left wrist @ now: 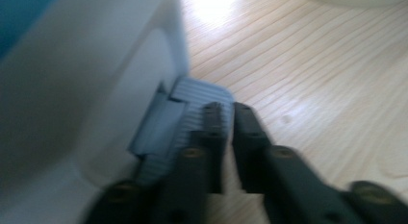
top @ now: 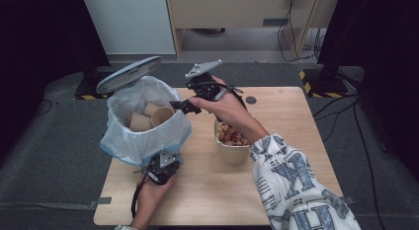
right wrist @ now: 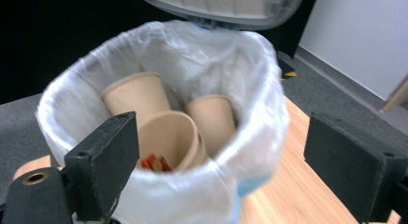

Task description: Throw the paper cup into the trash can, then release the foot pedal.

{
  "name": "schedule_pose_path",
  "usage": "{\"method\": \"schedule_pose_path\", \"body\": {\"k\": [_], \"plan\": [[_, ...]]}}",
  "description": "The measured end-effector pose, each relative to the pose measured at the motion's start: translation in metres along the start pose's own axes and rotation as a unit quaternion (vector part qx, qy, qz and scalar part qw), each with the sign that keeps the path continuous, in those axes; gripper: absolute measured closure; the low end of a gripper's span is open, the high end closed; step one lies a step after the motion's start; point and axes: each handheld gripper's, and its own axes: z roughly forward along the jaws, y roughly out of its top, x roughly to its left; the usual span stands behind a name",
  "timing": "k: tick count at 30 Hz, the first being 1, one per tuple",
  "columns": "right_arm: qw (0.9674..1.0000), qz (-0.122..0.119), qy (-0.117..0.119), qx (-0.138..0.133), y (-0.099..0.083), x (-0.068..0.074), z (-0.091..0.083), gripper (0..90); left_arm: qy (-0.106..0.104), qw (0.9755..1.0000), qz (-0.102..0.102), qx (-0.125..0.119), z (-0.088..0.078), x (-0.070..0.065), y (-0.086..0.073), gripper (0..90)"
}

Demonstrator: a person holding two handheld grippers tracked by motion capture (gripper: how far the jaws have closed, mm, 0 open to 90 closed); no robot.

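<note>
Right gripper (top: pixel 179 105), jaws apart and empty, hangs at the bin (top: pixel 148 136) rim mid-frame, three paper cups (right wrist: pixel 168 132) already inside; left gripper (top: pixel 170 158), nearly together on the pedal (left wrist: pixel 192 113), props the lid (top: pixel 128 73); bowl of scraps (top: pixel 232 141) still left.

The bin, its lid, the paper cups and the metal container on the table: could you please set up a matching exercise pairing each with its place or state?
Things:
1. bin lid
2. paper cups
3. metal container
4. left gripper

Places or states:
A. lying inside the white bag-lined bin
B. holds snack pieces, right of the bin
C. raised open
D. jaws on the bin's grey pedal

Pairs: 1-C, 2-A, 3-B, 4-D
</note>
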Motion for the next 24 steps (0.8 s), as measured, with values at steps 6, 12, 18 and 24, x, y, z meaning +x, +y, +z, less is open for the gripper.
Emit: {"method": "schedule_pose_path", "body": {"k": [6,12,18,24], "plan": [[0.9996,0.016,-0.023,-0.002,-0.016,-0.021,-0.022,12.5,-0.003,0.9991,0.013,-0.041,-0.015,-0.017,0.006,58.0],[0.9981,0.034,-0.051,-0.006,-0.033,-0.037,-0.043,11.8,-0.016,0.9989,-0.007,-0.044,-0.017,-0.015,0.006,48.2],[0.9947,0.056,-0.086,-0.010,-0.051,-0.051,-0.061,9.3,-0.026,0.9986,-0.002,-0.046,-0.017,-0.017,0.007,42.0],[0.9891,0.072,-0.127,-0.012,-0.069,-0.060,-0.078,7.4,-0.034,0.9985,-0.009,-0.042,-0.013,-0.017,0.006,35.5]]}}
